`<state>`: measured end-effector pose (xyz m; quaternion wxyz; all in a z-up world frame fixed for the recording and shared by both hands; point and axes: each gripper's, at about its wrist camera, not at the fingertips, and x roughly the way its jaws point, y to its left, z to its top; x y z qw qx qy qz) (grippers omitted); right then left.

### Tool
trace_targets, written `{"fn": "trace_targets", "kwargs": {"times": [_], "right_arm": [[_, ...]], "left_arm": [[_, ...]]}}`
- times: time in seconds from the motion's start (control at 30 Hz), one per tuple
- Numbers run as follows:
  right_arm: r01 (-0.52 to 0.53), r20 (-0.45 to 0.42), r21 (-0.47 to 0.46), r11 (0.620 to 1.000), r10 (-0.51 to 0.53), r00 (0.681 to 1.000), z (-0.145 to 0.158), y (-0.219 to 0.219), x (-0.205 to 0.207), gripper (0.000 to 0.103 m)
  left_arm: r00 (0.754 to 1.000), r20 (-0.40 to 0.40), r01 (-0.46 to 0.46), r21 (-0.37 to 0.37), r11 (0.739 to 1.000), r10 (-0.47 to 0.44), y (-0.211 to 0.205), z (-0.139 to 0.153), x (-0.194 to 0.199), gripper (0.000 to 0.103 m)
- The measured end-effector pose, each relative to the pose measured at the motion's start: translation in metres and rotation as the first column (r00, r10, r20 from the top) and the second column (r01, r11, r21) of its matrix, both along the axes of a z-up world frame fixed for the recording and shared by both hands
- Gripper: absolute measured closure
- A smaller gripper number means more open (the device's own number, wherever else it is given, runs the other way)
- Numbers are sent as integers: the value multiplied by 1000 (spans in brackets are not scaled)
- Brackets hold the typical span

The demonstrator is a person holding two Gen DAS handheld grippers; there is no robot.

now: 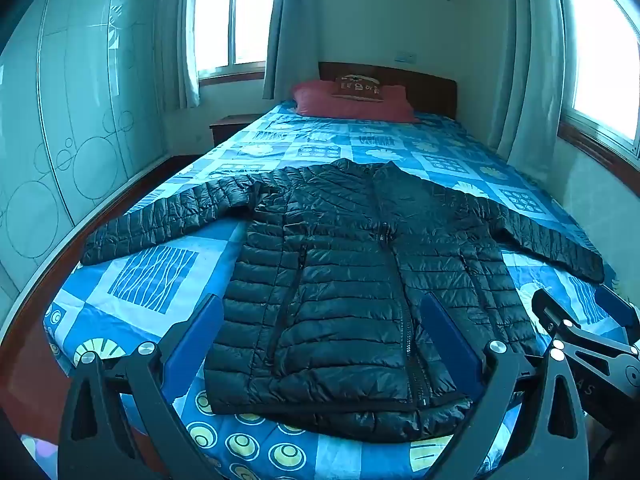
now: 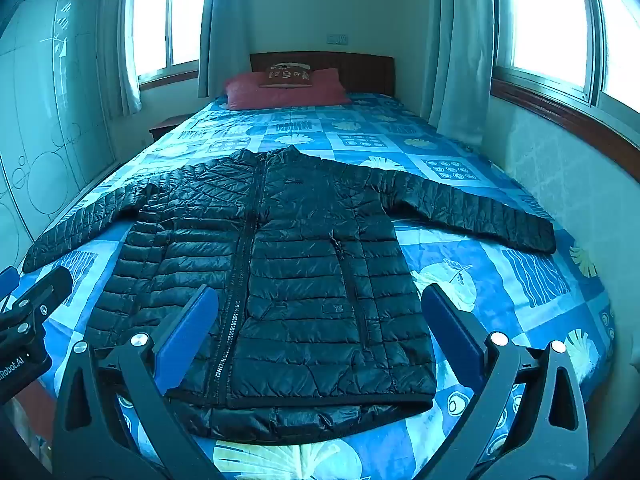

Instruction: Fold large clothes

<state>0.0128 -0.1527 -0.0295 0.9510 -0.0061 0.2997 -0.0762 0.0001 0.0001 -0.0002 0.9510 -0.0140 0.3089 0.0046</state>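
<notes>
A black quilted puffer jacket [image 1: 352, 280] [image 2: 288, 280] lies flat and zipped on the bed, front up, collar away from me, both sleeves spread out to the sides. My left gripper [image 1: 320, 320] hovers above its hem on the left half, jaws wide open, nothing between the blue pads. My right gripper [image 2: 320, 312] hovers over the hem on the right half, also wide open and empty. Each gripper shows at the edge of the other's view: the right gripper [image 1: 576, 332] and the left gripper [image 2: 24, 320].
The bed [image 1: 152, 276] has a blue patterned cover, with a red pillow [image 1: 352, 104] at a wooden headboard. A wardrobe [image 1: 72, 120] runs along the left, a wall with a window [image 2: 560, 24] along the right. A nightstand [image 1: 232, 124] stands far left.
</notes>
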Motion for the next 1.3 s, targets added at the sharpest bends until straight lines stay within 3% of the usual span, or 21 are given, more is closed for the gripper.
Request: {"fn": "trace_targets", "kwargs": {"times": [1.3], "right_arm": [[-3,-14,5,1000,3,1000,-6,3,0,2]], "left_arm": [[1000,-29,1,-20,1000,-2,2,-10,2,5]]}}
